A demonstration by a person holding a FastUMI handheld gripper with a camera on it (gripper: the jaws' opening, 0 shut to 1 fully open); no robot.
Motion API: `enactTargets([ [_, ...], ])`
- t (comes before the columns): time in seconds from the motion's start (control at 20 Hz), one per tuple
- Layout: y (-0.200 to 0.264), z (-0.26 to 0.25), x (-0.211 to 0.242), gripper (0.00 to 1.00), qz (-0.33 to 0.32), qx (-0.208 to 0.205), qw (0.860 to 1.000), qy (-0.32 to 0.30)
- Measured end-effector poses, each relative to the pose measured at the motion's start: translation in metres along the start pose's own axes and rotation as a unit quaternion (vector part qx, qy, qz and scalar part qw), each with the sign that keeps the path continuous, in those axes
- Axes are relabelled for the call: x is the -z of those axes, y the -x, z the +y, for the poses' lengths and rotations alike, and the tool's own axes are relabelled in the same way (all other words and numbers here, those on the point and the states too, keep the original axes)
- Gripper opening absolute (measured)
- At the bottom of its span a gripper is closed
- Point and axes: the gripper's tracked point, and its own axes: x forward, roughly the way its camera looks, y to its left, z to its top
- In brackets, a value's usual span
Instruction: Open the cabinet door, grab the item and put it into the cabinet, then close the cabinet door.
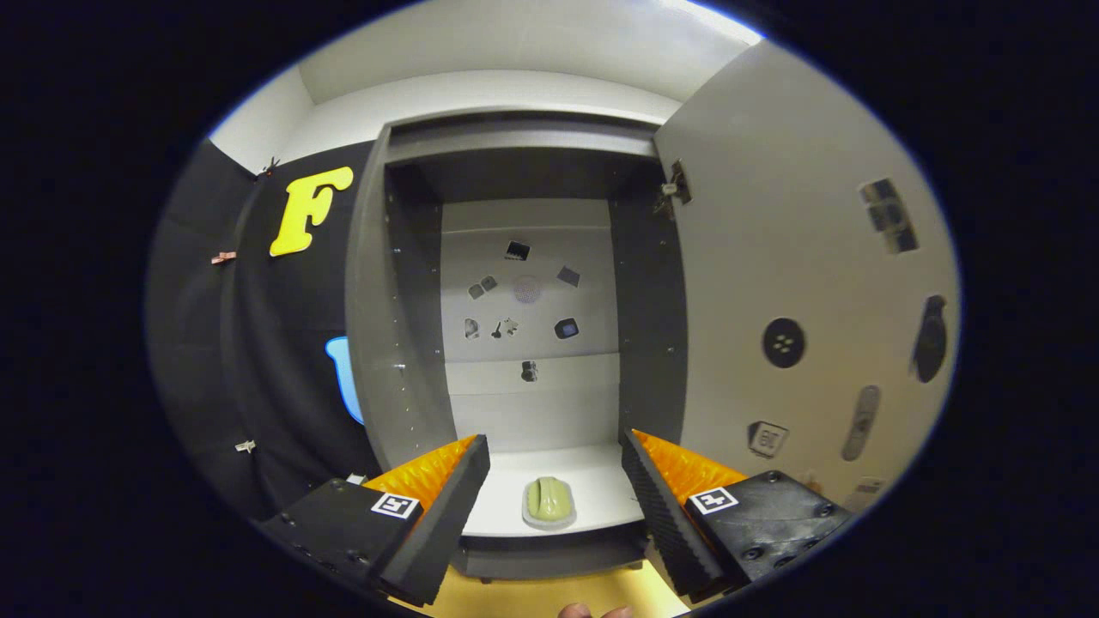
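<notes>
While door (798,283) stands open | green item (549,500) on cabinet (403,326) floor | hand-held gripper (556,481) spread, empty

Light comes from a bright strip at one o'clock, glaring on the ceiling (515,43). The cabinet (524,257) interior is dim and shadowed toward twelve o'clock. Fisheye distortion bows straight edges outward; the open door (773,257) at three o'clock looks slightly soft.
</notes>
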Motion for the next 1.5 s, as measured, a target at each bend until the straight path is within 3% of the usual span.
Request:
enactTargets([
  [0.25,0.088,-0.023,-0.007,0.98,-0.028,0.004,0.998,0.048],
  [0.65,0.205,-0.085,-0.015,0.98,-0.015,-0.004,0.999,0.036],
  [0.85,0.239,-0.153,-0.019,0.98,-0.008,0.042,0.998,0.049],
  [1.15,0.233,-0.274,-0.015,0.98,-0.003,0.158,0.987,0.027],
  [1.35,0.196,-0.312,0.0,0.98,0.01,0.168,0.985,0.034],
  [1.5,0.175,-0.31,0.006,0.99,0.022,0.151,0.988,0.035],
])
